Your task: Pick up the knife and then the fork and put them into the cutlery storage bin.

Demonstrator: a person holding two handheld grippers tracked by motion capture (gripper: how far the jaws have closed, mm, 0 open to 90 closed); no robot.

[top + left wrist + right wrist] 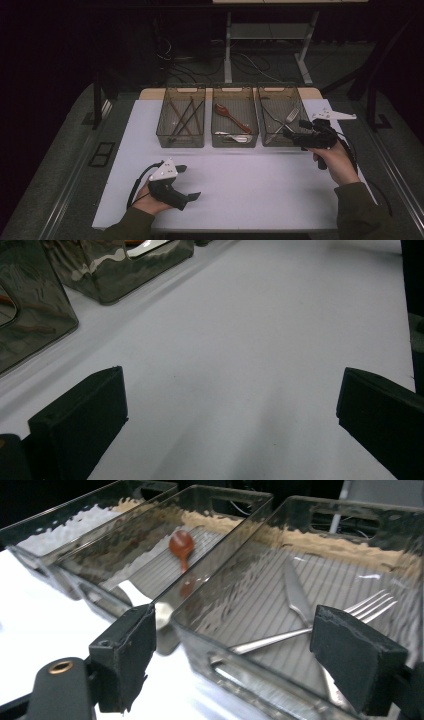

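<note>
On the white table (250, 190), the high view shows three clear bins (235, 122) in a row, the left gripper (187, 182) released low over bare surface. Left gripper view: jaws spread wide above the table. Right gripper view: the right gripper (250, 655), jaws apart, faces the bin holding a fork (320, 625) and knife (296, 595).

Three clear smoky plastic bins (234, 100) in a row across the far white desk (240, 185); dark cables (250, 62) on the floor beyond.
</note>
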